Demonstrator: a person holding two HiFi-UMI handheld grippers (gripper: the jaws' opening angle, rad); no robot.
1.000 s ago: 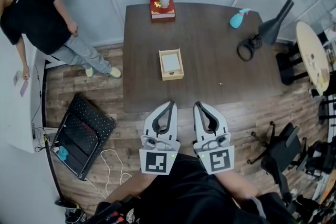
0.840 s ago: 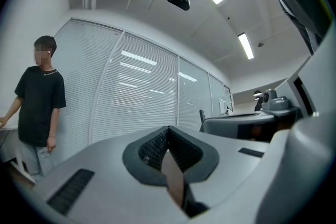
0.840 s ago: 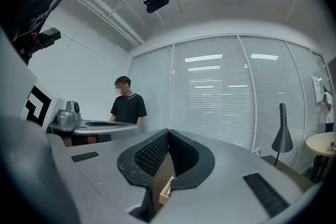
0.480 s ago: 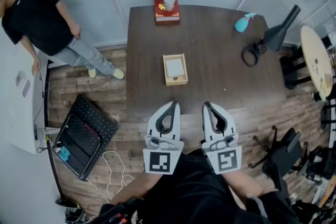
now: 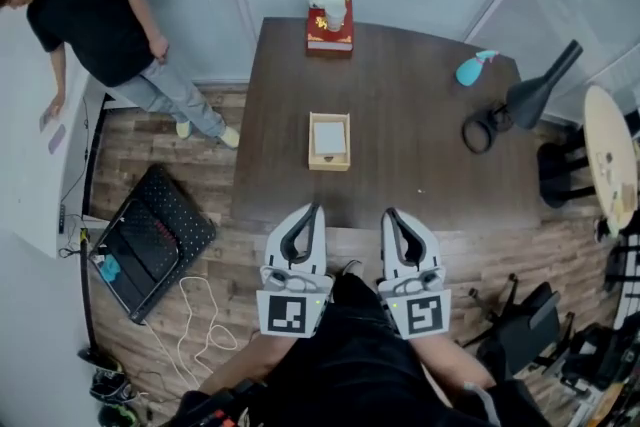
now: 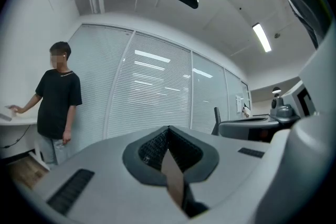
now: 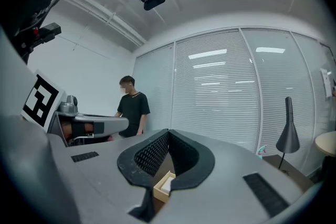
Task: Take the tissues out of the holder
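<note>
We see bright, even light from ceiling strips [image 6: 261, 38], glare on the blinds [image 7: 208, 54], strong fisheye bending at edges.

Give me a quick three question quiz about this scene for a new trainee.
1. True or false: the left gripper holds a tissue.
2. Which lies nearest the middle of the table? A the wooden tray; B the teal spray bottle; C the black lamp.
3. Are the jaws of the right gripper apart or together?
Key: 1 false, it is shut and empty. 2 A. 3 together.
</note>
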